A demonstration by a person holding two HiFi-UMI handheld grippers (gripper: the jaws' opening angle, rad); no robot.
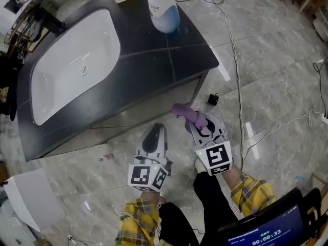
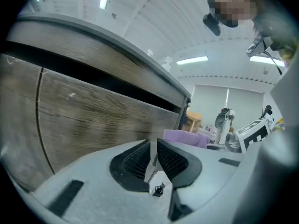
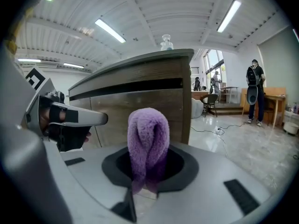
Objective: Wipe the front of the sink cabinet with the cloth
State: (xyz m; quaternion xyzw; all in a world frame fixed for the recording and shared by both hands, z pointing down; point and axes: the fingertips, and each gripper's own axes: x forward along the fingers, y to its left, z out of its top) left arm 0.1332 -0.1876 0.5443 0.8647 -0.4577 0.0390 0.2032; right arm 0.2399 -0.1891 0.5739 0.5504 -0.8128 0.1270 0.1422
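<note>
My right gripper (image 1: 197, 123) is shut on a purple cloth (image 1: 187, 115) that pokes out ahead of its jaws, a short way off the wooden cabinet front (image 1: 154, 108) near its right corner. In the right gripper view the cloth (image 3: 148, 139) stands folded upright before the cabinet front (image 3: 140, 111). My left gripper (image 1: 154, 137) hangs beside it to the left, jaws shut with nothing between them, pointing at the cabinet front (image 2: 93, 120). The cloth (image 2: 187, 137) peeks over that gripper's body.
The dark countertop (image 1: 169, 55) holds a white basin (image 1: 72, 60) and a blue-and-white bottle (image 1: 163, 6). A white cable (image 1: 237, 86) and a small black object (image 1: 213, 99) lie on the marble floor at the right. People stand far off (image 3: 254, 90).
</note>
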